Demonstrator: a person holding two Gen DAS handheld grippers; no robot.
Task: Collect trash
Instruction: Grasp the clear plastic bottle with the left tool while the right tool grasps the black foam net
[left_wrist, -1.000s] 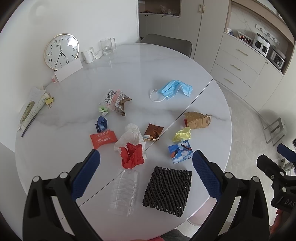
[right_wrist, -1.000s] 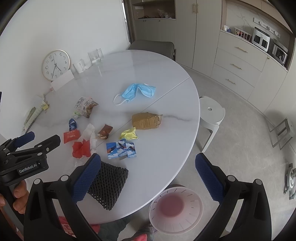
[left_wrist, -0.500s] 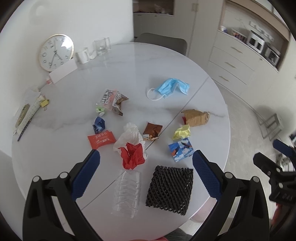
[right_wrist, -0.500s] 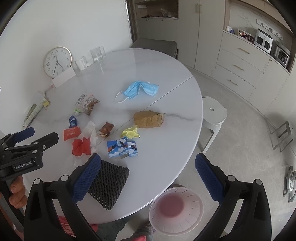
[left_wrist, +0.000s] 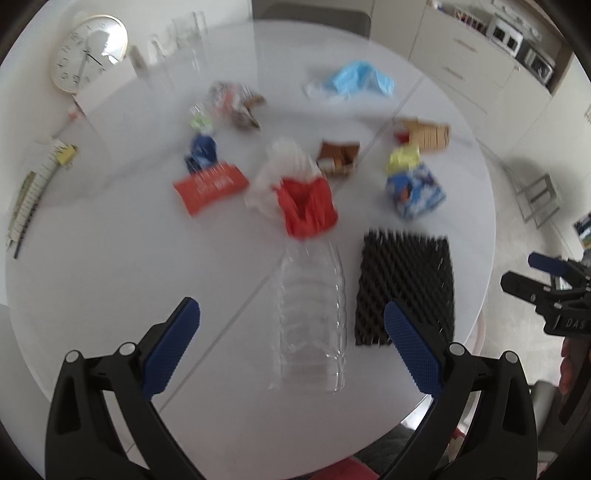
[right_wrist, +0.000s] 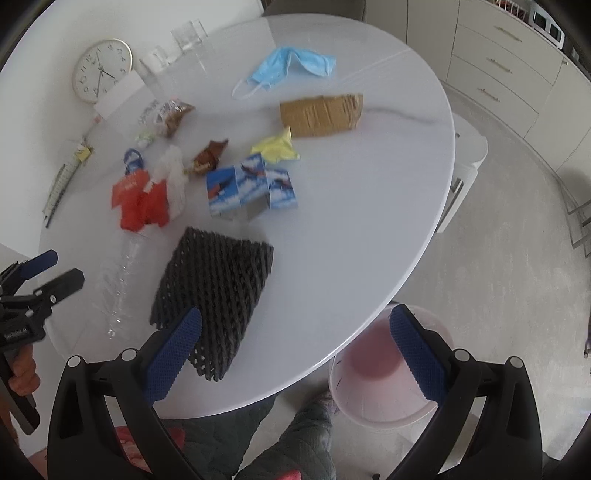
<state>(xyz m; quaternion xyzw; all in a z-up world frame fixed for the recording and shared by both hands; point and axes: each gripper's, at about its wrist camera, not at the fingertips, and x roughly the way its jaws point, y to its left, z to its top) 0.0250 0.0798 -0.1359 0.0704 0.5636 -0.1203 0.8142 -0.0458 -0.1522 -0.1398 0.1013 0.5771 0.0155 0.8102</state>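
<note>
Right now both sets of tongs stand wide open and empty above the near edge of the round white table (right_wrist: 369, 240), so the step in hand is judged to be the first reach. Directly ahead of the left gripper (left_wrist: 291, 325), centred between its blue pads, lies a clear plastic bottle (left_wrist: 312, 317) on its side, its neck end under a red crumpled wrapper (left_wrist: 306, 206) farther out. Just right of that gripper's right finger sits a black foam net sleeve (left_wrist: 404, 284); in the right wrist view the same sleeve lies under the left finger of the right gripper (right_wrist: 295, 332), overlapping its tip. A pink-bottomed waste bin (right_wrist: 380, 373) stands on the floor below the table edge, under the right gripper's right finger — likely where the trash goes. To do this well, the left tongs should probably come down square across the bottle's ribbed body, not its ends, and squeeze gently — thin plastic buckles and can squirt out. The view is motion-blurred, so slowing before closing would help.
</note>
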